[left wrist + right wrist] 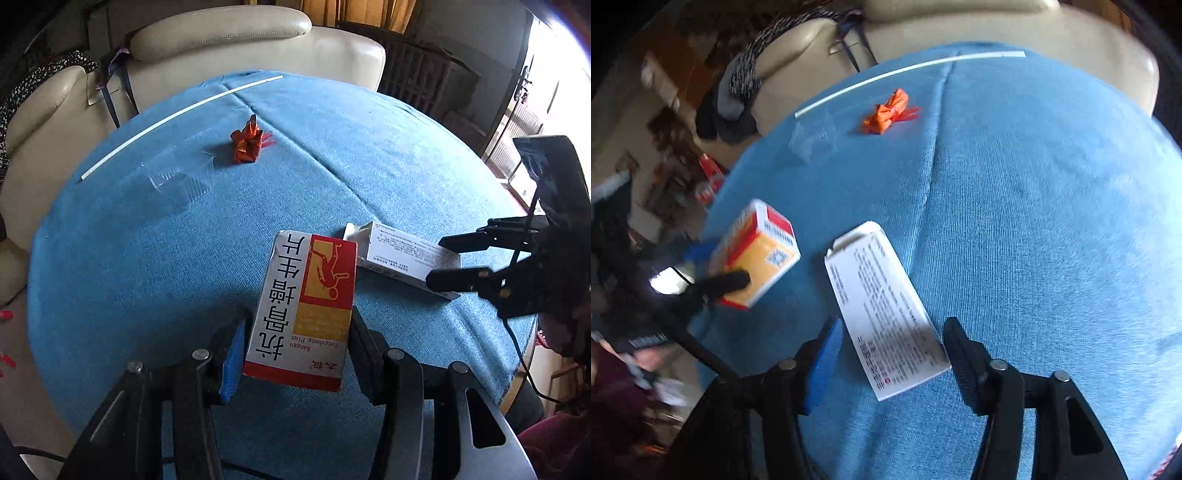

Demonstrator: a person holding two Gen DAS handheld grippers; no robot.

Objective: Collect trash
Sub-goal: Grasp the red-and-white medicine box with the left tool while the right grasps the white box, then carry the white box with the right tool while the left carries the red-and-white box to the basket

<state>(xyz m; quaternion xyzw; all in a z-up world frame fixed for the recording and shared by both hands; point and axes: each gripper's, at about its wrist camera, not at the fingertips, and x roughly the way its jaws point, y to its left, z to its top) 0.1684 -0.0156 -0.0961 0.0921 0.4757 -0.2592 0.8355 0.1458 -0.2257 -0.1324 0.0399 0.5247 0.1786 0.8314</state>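
My left gripper is shut on a red, white and yellow medicine box and holds it above the blue cloth. In the right wrist view the same box sits in the left gripper near the table's left edge. A white printed carton lies flat on the cloth between the fingers of my right gripper. Those jaws stand open, with a gap at the blue-padded finger. The left wrist view shows the right gripper straddling the carton.
On the round blue-clothed table lie a crumpled orange wrapper, a clear plastic tray and a long thin white stick. A cream sofa stands behind the table. Cluttered floor shows off the left edge.
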